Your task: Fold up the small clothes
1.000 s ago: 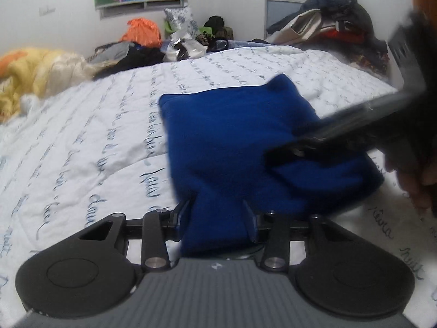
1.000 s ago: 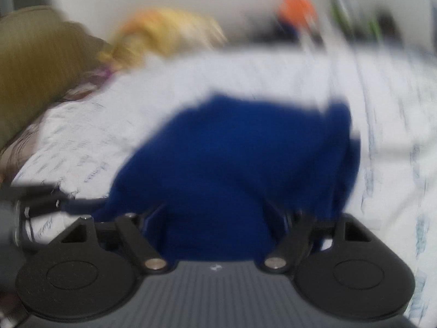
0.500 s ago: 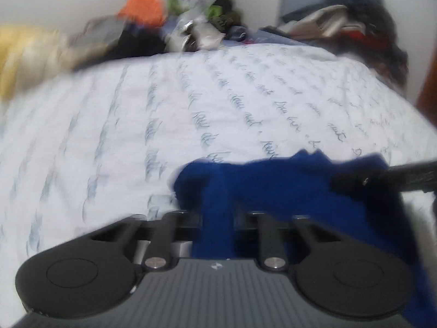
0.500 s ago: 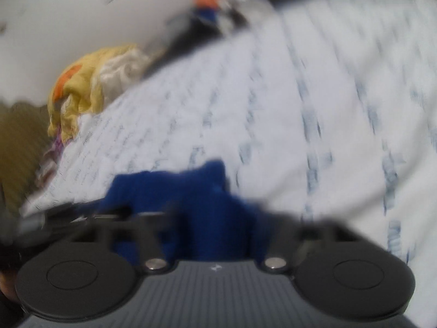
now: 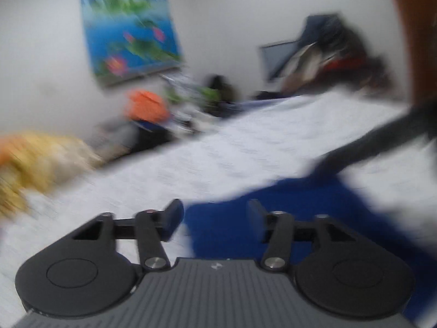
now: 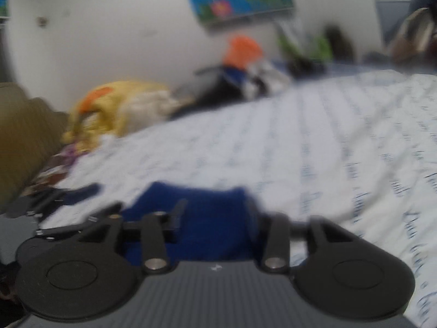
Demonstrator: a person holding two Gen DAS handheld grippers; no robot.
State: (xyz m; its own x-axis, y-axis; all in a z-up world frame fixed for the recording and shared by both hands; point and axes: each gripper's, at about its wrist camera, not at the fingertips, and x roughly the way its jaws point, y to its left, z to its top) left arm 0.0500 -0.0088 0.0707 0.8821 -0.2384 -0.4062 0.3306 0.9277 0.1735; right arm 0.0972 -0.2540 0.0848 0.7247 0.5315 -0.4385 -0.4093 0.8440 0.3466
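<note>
Your blue fleece garment [image 5: 286, 213] lies folded on the white script-printed bedsheet [image 5: 245, 147], just ahead of and below both tools. Its long axis runs across from your left hand-held gripper [image 5: 215, 216] to your right hand-held gripper [image 6: 215, 213]; neither is clearly nearer. Both sets of jaws are opening, with cloth seen between them but not pinched. A second ago each one pinched the fleece; now both have let go and lifted.
</note>
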